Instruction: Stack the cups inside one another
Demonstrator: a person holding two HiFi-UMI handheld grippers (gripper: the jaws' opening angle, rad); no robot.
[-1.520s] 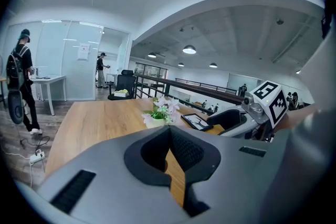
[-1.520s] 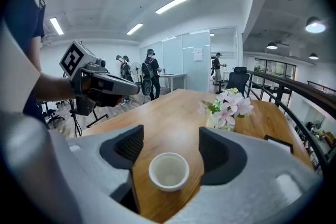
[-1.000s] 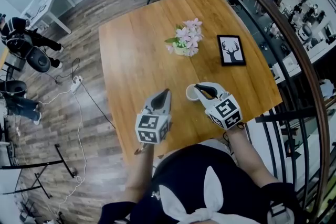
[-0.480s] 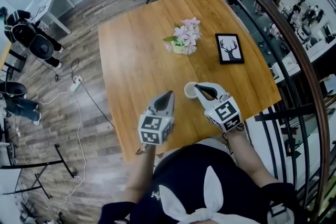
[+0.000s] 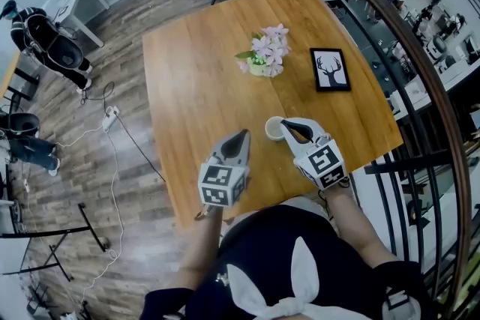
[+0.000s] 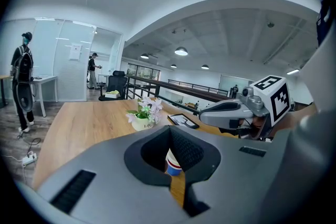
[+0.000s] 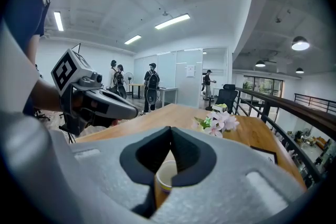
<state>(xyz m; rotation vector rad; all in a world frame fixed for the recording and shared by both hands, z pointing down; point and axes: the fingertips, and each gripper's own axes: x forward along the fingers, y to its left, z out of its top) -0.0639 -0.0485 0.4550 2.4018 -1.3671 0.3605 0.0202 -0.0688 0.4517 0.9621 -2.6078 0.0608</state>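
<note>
A single paper cup stands near the front of the wooden table. It is white inside, with a red band and a blue base. My right gripper is shut, with its tips at the cup's right rim. I cannot tell whether they pinch the rim. In the right gripper view the cup shows through the gap below the closed tips. My left gripper is shut and holds nothing, a short way left of the cup. Its jaws point toward the cup.
A small pot of pink flowers stands mid-table, with a framed deer picture to its right. The table's front edge runs just under both grippers. A dark railing curves along the right. People stand far off by the glass wall.
</note>
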